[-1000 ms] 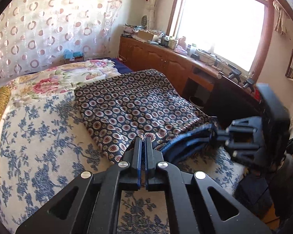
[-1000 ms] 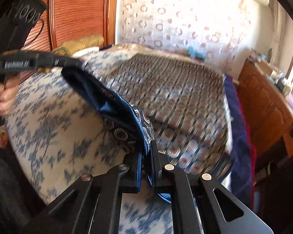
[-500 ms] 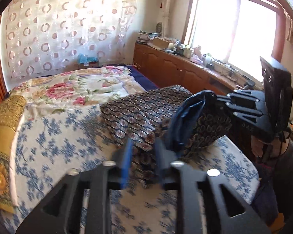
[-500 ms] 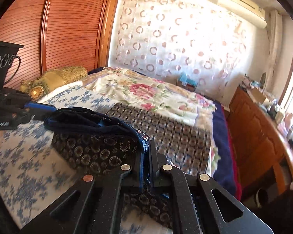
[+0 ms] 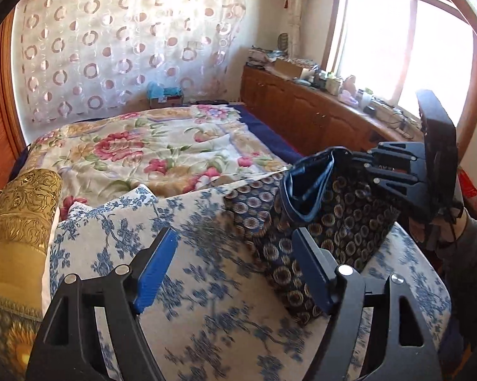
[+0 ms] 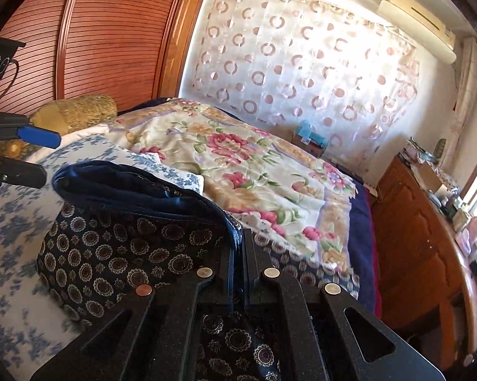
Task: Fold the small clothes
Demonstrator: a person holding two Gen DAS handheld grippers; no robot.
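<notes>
The dark patterned garment [image 6: 117, 250] is lying half lifted on the blue-flowered bed cover [image 5: 225, 333], its navy waistband [image 6: 136, 187] hanging open, and my right gripper [image 6: 238, 254] is pinching its edge with the jaws pressed together on the cloth. My left gripper [image 5: 235, 273] is opening its jaws just beside the garment, with nothing between them, so I judge I am in the middle of one fold. For the next move I think I am needing to lay the raised edge down flat over the rest and take a new hold with the left.
</notes>
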